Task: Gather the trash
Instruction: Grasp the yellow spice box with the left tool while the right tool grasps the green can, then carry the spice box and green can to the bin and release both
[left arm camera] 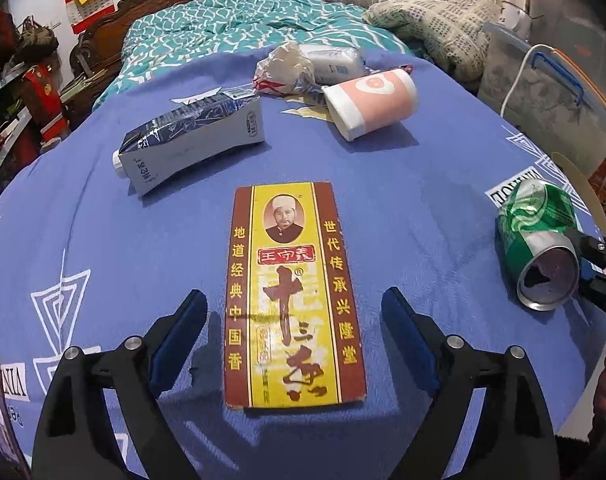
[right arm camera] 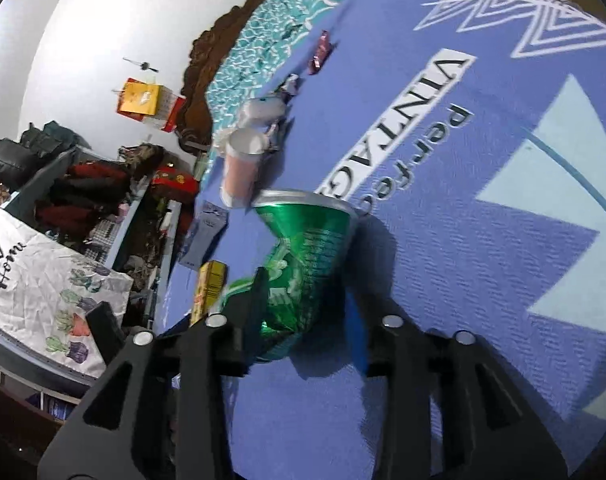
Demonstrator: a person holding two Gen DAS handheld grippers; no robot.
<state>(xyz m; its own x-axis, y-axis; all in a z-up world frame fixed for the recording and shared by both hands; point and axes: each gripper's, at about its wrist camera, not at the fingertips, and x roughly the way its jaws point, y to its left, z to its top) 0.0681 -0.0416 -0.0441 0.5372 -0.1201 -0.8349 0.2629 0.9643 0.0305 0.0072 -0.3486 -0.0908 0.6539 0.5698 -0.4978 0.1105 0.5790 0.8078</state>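
Trash is spread over a bed covered w/ a blue printed blanket (left arm camera: 103,240); collecting looks barely begun, since every piece in sight lies loose on it.

Left hand-held gripper (left arm camera: 295,312) hangs over the flat red-and-yellow cardboard spice box (left arm camera: 295,300), tilted steeply down, jaws wide apart, one blue pad either side of the box and neither touching. Next move, I'd say: lower until the pads bracket the long edges, then squeeze. The box is thin and lies flat on soft cloth, so the pads need to get low enough to catch the sides.

Right hand-held gripper (right arm camera: 303,308) comes in at a shallow slant, rolled well over, jaws part open around the crushed green aluminium can (right arm camera: 307,256), which lies on its side near the blanket's edge. One finger sits against the can; whether the other presses I can't tell, so no firm grip as far as I see.

Further back: a blue-and-white carton (left arm camera: 191,140), a pink-and-white paper cup (left arm camera: 371,100) on its side, a crumpled wrapper (left arm camera: 287,68).
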